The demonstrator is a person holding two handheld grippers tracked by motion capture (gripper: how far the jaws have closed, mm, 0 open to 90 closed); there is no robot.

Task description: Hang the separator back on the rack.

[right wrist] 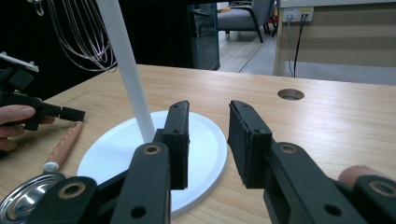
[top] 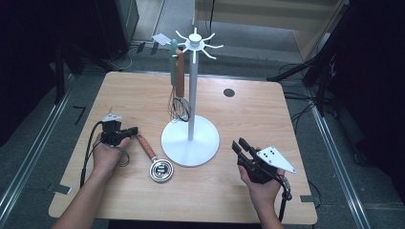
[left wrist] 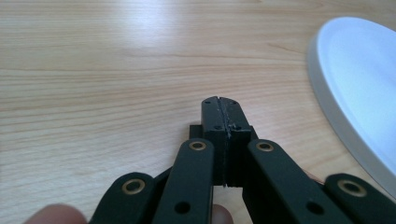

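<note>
Table (top: pixel 248 114) looks like pale matt wood grain, stand (top: pixel 190 140) is smooth white, strainer (top: pixel 160 171) is shiny metal with a wooden handle.

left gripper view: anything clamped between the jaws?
No. The left gripper has its jaws closed flat against each other with nothing between them, over bare table beside the stand's white base.
</note>
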